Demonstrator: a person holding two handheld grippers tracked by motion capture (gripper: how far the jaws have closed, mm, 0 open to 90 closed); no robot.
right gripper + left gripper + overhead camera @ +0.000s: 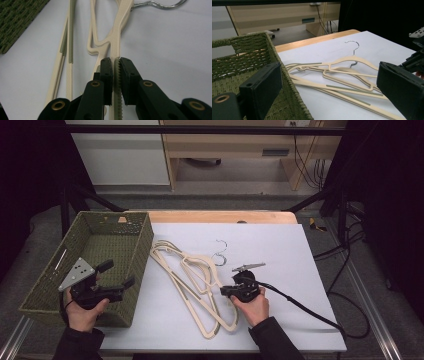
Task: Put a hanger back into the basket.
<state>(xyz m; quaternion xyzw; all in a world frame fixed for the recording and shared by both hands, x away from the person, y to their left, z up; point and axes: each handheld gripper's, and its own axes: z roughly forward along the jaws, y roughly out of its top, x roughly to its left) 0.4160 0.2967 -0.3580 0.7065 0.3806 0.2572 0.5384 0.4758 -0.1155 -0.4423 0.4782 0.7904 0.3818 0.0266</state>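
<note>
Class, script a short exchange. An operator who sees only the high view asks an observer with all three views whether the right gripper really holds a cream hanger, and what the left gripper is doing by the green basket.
Operator: From above, the right gripper sits at the edge of the hangers. Is it gripping one?
Observer: Yes. The right gripper view shows it shut on a cream hanger, with its pads pressing the ridged green grip strip.
Operator: And the left gripper?
Observer: The left gripper view shows it open wide with nothing between the jaws. It is aimed past the rim of the green basket at the hangers.
</note>
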